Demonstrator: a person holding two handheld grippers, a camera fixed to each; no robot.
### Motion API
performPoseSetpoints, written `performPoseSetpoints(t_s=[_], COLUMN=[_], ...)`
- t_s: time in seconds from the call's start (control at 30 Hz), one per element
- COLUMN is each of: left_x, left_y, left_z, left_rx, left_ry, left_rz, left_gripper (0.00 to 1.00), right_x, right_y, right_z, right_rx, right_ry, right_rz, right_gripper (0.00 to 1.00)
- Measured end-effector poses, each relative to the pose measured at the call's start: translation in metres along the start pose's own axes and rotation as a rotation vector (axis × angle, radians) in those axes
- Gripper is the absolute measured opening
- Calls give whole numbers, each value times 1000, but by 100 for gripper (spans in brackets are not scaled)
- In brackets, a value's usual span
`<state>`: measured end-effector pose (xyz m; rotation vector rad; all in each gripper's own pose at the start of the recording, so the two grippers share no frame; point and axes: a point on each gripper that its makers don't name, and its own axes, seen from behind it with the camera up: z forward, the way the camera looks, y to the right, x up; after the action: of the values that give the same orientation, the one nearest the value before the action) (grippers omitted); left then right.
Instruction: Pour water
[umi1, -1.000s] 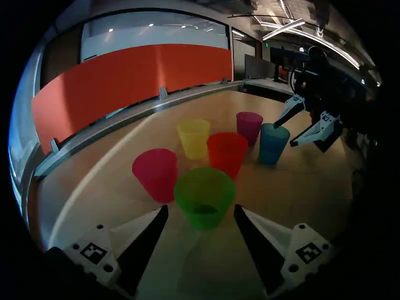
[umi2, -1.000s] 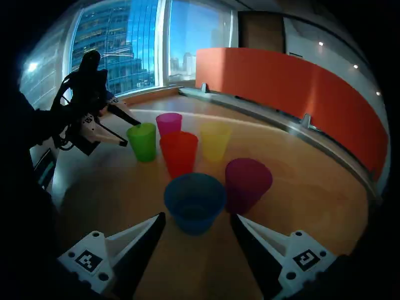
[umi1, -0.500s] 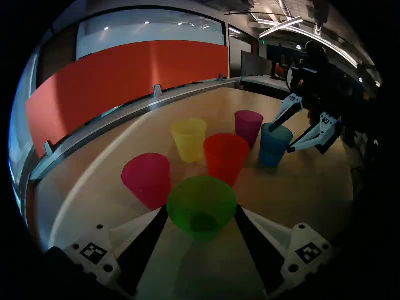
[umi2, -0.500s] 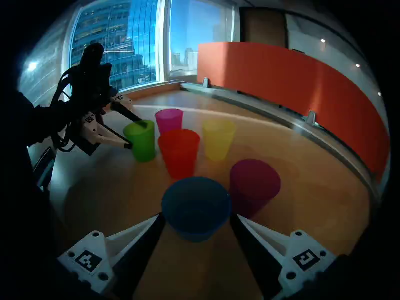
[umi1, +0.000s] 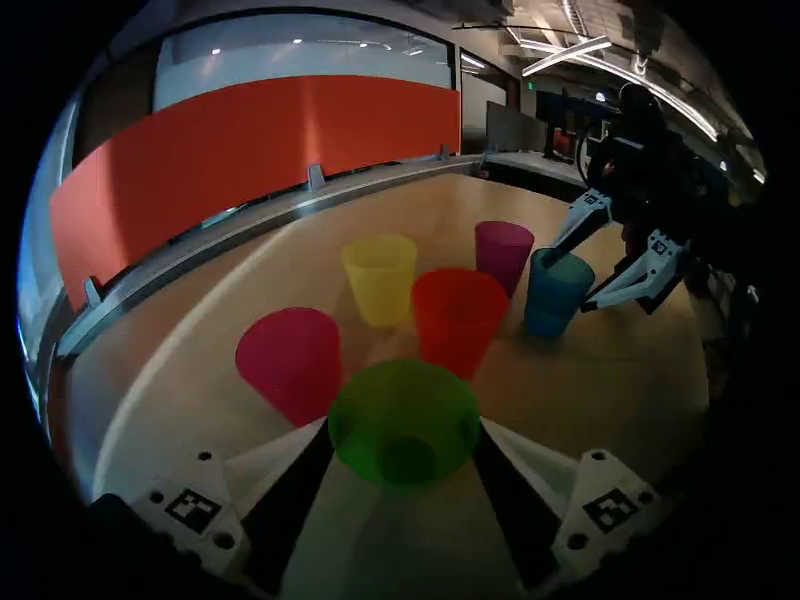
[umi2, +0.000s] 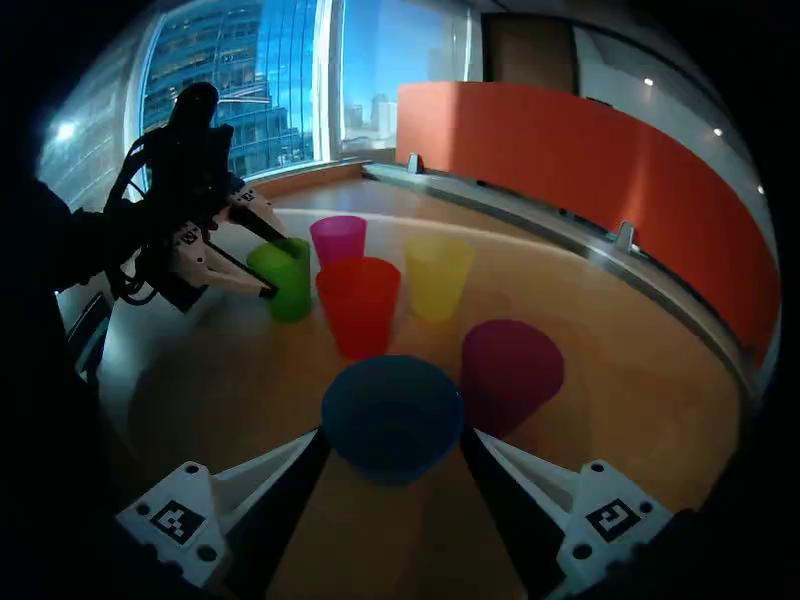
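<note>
A green cup (umi1: 405, 410) stands on the wooden table (umi1: 600, 390) between the fingers of my left gripper (umi1: 403, 428), which is open around it. A blue cup (umi2: 392, 415) stands the same way inside my open right gripper (umi2: 395, 432). Across the table, the right gripper (umi1: 566, 281) straddles the blue cup (umi1: 550, 300) in the left gripper view. The left gripper (umi2: 280, 266), held by a dark-sleeved person, straddles the green cup (umi2: 292, 285) in the right gripper view. Whether either cup holds water I cannot tell.
Between the two held cups stand a red cup (umi1: 458, 315), a yellow cup (umi1: 380, 275), a crimson cup (umi1: 290, 360) and a magenta cup (umi1: 502, 250), close together. An orange partition (umi1: 250, 150) runs behind a metal rail along the table's far edge.
Both grippers have slid forward, so the green cup and the blue cup now sit deeper between their fingers. The finger openings look unchanged, and the other cups have not moved.
</note>
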<state>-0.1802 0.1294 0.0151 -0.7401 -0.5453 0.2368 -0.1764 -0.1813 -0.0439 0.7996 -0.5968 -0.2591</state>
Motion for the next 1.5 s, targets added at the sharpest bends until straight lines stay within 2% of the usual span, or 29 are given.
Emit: performPoseSetpoints(t_s=[0.17,0.5,0.57,0.77,0.9,1.2,1.5], left_x=[0,0,0,-1,1,15,32], left_y=[-1,2,2,2,5,11,12], left_z=[0,0,0,-1,-4,-17,-40], left_rx=[-5,1,2,12,15,22,48], left_ry=[2,-2,-2,-2,2,42,94], left_rz=[-14,12,9,15,20,14,19], left_gripper=[87,87,87,87,87,87,87], right_x=[1,3,3,3,4,16,44], right_y=[-1,1,0,-5,-10,-13,-15], right_z=[2,8,10,10,9,2,-11], right_rx=[2,-16,-15,-12,-5,-10,-24], right_ry=[-1,-3,-3,7,16,62,135], right_rz=[-1,-22,-27,-40,-29,-17,-15], right_gripper=[100,99,91,89,89,89,89])
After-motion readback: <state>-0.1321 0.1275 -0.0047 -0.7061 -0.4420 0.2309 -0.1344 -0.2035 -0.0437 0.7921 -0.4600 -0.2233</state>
